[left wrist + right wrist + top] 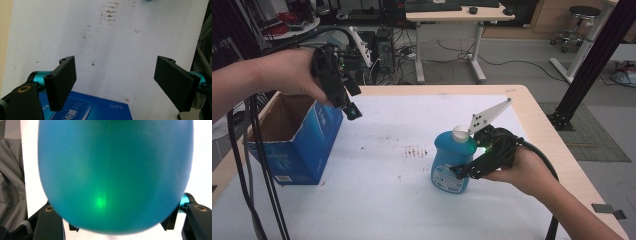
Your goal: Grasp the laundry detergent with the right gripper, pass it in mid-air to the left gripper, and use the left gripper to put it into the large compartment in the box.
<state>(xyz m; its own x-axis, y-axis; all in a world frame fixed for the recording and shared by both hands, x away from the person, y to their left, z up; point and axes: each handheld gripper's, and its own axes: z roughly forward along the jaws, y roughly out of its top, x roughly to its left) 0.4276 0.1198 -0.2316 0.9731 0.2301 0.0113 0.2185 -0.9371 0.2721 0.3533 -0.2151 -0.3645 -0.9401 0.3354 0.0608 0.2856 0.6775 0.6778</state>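
The squat translucent blue plastic bottle with the grey cap (453,162) stands on the white table cover (382,175), and your right gripper (464,171) pinches its body between both jaws. Your left gripper (346,102) hangs spread wide and empty, just above the open blue cardboard box (294,142).

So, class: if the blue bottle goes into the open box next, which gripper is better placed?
Right. The right gripper already brackets the blue bottle; the left gripper hangs open above the box, away from it.
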